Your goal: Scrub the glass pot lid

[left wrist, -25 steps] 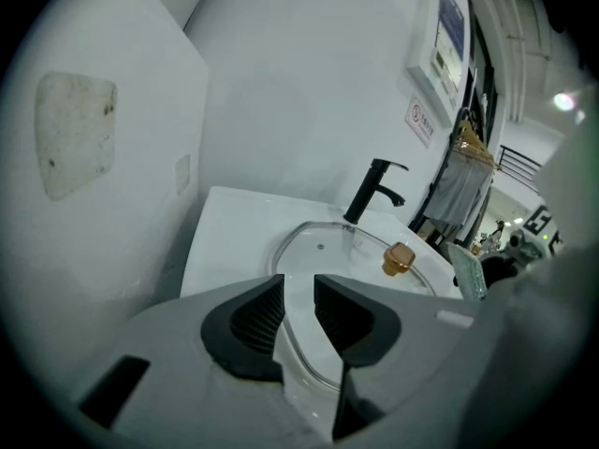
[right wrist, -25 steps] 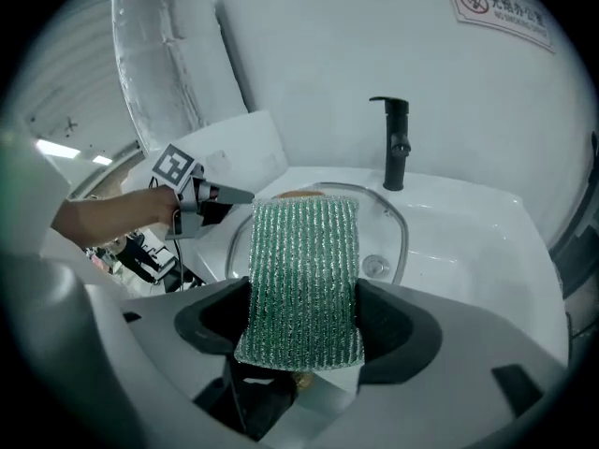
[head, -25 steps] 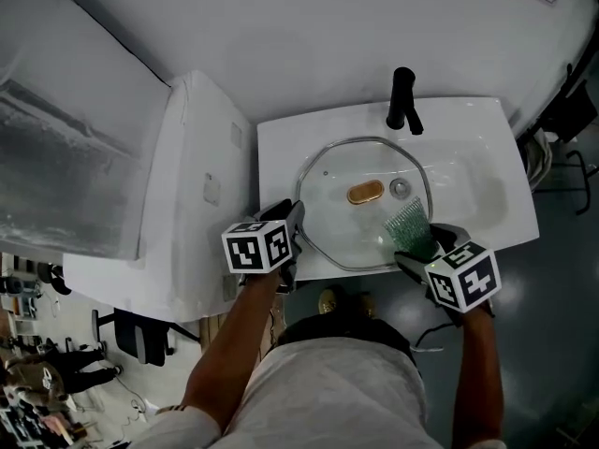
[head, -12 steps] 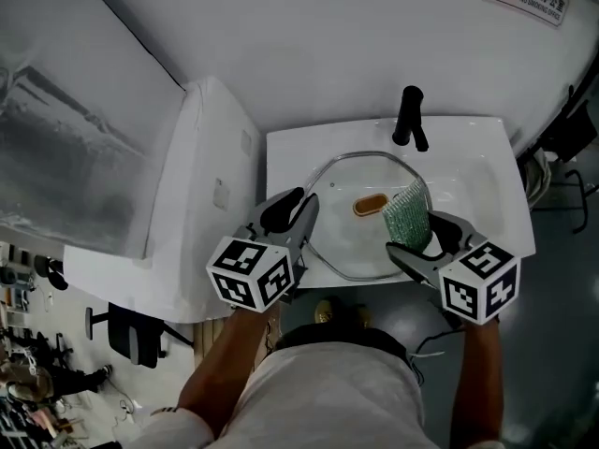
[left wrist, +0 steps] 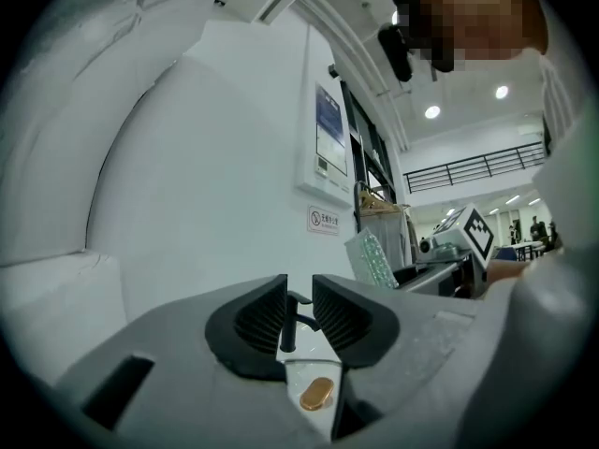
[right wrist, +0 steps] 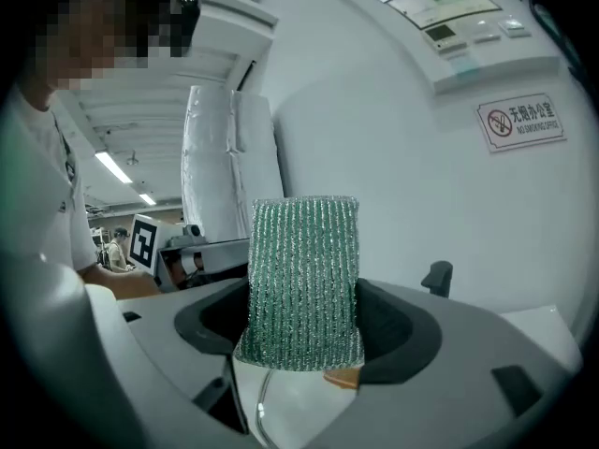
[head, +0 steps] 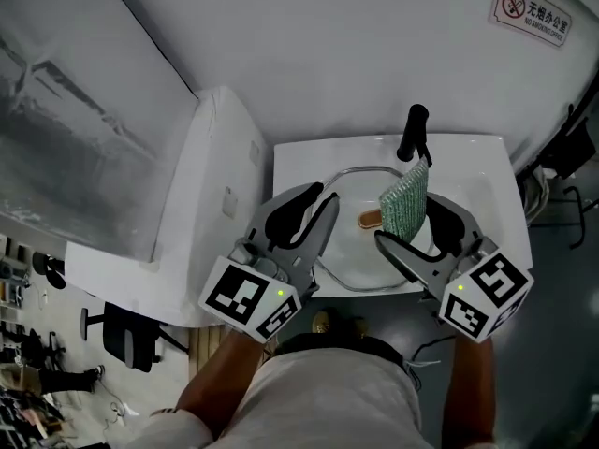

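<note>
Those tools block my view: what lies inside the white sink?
A glass pot lid with a bronze knob lies in the sink. The left gripper, right gripper and green sponge cover parts; no drain shows.

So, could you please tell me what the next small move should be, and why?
Probably lower the right gripper so the green scrub pad meets the glass lid. Its fingers are clamped on the pad, which stands upright in the air above the lid lying in the sink, touching nothing, so no scrubbing can happen from there.
</note>
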A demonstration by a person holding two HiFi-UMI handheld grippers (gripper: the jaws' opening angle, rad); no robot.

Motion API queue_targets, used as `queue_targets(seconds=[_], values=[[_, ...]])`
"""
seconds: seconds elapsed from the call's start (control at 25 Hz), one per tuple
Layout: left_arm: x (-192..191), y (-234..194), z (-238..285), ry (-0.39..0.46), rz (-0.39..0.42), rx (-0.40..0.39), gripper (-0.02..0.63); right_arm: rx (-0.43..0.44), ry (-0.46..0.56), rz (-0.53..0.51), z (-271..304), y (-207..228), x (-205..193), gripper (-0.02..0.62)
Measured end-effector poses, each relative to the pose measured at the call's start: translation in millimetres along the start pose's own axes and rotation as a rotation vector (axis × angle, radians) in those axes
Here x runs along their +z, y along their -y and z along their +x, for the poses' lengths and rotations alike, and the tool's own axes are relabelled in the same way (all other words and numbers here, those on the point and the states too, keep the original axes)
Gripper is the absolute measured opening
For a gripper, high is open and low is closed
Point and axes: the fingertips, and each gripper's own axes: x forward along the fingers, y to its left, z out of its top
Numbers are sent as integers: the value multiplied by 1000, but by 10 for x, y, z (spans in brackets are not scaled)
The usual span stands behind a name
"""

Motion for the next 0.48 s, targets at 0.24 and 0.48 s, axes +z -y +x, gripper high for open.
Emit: queue_targets(seconds=[0.24, 0.48], values=[[161, 64, -55, 66, 23, -26, 55, 3, 140, -37, 15, -121, 265, 331], [206, 95, -73, 90, 19, -44, 43, 10, 224, -54, 22, -247, 379, 331]])
